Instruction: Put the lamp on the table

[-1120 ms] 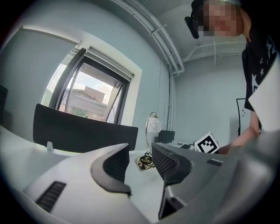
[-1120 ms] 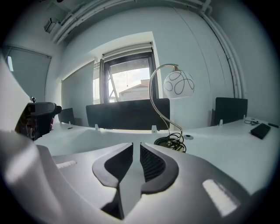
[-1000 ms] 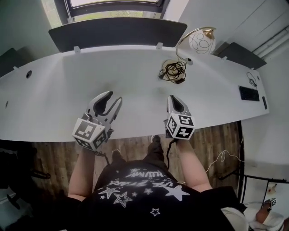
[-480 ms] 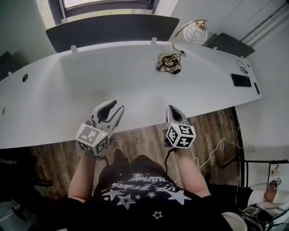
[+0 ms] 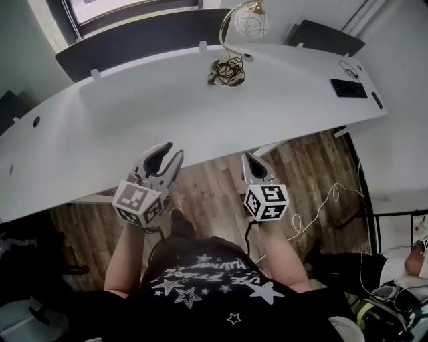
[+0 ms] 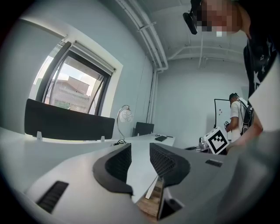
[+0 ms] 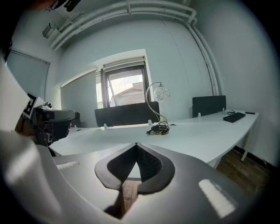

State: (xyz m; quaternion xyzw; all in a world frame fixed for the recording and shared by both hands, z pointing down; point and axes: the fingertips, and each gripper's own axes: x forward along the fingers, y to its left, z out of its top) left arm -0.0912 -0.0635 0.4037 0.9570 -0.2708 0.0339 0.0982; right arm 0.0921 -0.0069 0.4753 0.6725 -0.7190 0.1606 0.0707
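Note:
The lamp [image 5: 251, 20], with a curved gold neck and a white globe shade, stands at the far edge of the white table [image 5: 134, 113]. Its dark cord [image 5: 227, 70] lies coiled at its base. The lamp [image 6: 125, 116] also shows far off in the left gripper view, and the lamp [image 7: 159, 92] in the right gripper view. Both grippers hang over the wooden floor, short of the table's front edge and far from the lamp. My left gripper [image 5: 171, 151] [image 6: 140, 151] is open with its jaws closing on nothing. My right gripper [image 5: 249, 157] [image 7: 136, 146] is shut and empty.
A dark partition panel [image 5: 134, 43] runs along the table's far side, with a second dark panel [image 5: 321, 37] at the right. A black keyboard [image 5: 348, 88] lies at the table's right end. Cables [image 5: 321, 207] trail on the wooden floor [image 5: 214, 187]. Another person [image 6: 238, 113] stands behind.
The person has stepped back: both grippers have gone from above the table's front part to over the floor. The table and lamp have slid up and left in view.

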